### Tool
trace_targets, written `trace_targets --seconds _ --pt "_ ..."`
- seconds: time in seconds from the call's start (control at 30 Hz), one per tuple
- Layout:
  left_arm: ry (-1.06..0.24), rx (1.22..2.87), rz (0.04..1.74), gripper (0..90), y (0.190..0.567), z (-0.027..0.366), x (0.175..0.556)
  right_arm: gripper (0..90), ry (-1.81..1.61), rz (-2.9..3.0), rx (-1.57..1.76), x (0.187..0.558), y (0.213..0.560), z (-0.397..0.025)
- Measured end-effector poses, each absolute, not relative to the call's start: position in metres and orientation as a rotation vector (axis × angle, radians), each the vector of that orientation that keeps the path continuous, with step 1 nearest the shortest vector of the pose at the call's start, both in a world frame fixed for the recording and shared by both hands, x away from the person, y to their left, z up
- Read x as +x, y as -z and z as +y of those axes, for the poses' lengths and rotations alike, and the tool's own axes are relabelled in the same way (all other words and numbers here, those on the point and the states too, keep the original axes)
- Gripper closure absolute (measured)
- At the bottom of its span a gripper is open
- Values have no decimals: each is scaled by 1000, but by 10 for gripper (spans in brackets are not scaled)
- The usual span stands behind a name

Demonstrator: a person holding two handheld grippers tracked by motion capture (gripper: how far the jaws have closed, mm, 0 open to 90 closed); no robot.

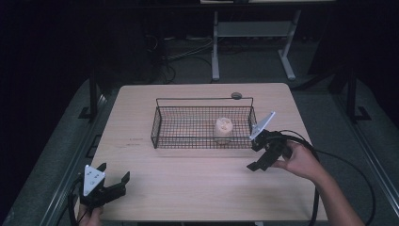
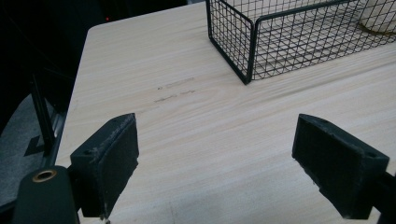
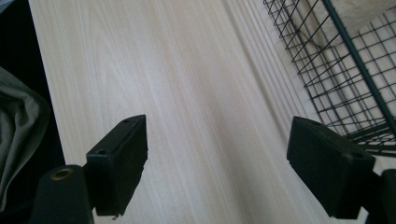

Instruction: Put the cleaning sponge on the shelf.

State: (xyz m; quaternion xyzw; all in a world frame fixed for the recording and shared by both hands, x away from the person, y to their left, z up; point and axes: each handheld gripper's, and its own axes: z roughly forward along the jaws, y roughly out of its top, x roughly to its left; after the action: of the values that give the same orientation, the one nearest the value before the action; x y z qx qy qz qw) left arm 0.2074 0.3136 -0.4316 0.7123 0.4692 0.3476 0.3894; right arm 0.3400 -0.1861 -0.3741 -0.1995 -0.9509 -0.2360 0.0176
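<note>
right gripper (image 1: 260, 157): held in the person's right hand (image 1: 301, 161) just off the basket's right near corner, over bare tabletop; jaws spread wide with nothing between them. in the right gripper view the pads (image 3: 122, 161) frame wood grain, with the basket mesh at the upper right.
left gripper (image 1: 114, 178): held low at the near left corner of the table, well apart from the basket; jaws likewise spread wide and empty, pads (image 2: 111, 163) over bare wood.
wire basket (image 1: 159, 123): black mesh, rectangular, mid-table, a thin handle bar standing above its far side.
pale roll (image 1: 223, 129): cream, upright, lobed on top, standing inside the basket toward its right end; exact kind cannot be told.
table (image 1: 197, 188): light wood-grain top, otherwise bare near both tools.
step in hand (judgement): the right gripper appears the one placed to work at the basket's right end.
doing it well: bring the jaws over the rim from above, not through the mesh; keep them wide until both pads flank the roll; close gently, since it looks soft; lift straight up clear of the handle bar.
writing: a faint dark mark (image 2: 173, 91) on the tabletop left of the basket; not legible. no brand or label readable.
</note>
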Motion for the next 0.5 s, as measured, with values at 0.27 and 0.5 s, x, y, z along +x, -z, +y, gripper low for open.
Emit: trace_targets --seconds 0.27,0.5 --pt "-884 1810 1192 138 432 313 207 200 747 -2944 -637 332 383 -196" --pt "-884 1814 1190 138 432 312 207 200 759 -2933 -675 324 390 -208"
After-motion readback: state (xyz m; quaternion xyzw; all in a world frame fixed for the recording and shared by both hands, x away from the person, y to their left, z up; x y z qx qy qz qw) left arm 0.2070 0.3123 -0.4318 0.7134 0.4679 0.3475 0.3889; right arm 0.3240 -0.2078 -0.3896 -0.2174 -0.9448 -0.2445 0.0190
